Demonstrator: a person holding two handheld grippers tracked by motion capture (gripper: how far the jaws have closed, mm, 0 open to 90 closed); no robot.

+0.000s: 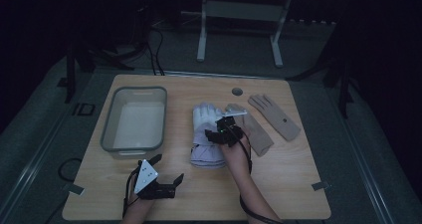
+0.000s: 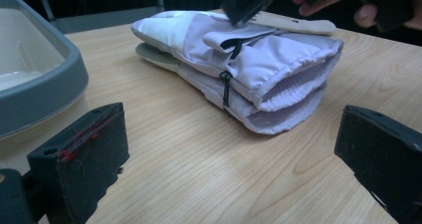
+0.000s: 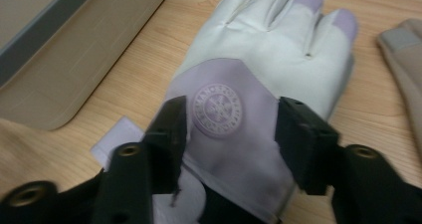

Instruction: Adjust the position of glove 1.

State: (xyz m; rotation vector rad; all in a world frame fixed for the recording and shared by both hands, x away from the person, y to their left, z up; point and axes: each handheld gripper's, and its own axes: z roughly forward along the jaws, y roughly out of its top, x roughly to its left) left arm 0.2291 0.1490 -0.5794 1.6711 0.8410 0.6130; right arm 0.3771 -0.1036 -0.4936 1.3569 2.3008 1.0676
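The right hand-held gripper [image 3: 229, 129] hangs just above the stacked pair of lilac-and-white ski gloves [image 1: 206, 134], its jaws standing apart over the round emblem on the back of the top glove, with nothing pinched between them; the pads straddle the fabric without pressing on it. In the left gripper view one of its black jaws sits at the upper edge, close over the cuff end of the pair. The left hand-held gripper [image 1: 166, 171] rests low near the front edge of the tabletop [image 1: 293, 184], jaws wide apart and empty, pointed toward the gloves' cuffs from a little way off. The ski gloves lie one on the other in the middle of the tabletop, fingers pointing away from the person, cuffs and strap toward them. To their left stands the grey plastic bin [image 1: 110, 129], which looks empty. To their right lie two tan knit gloves [image 1: 273, 115], side by side and flat, apart from each other. As a judgement, the ski gloves seem already matched and stacked, while the tan ones are unpaired and nothing has gone into the bin, so most of the sorting or stowing looks left to do.
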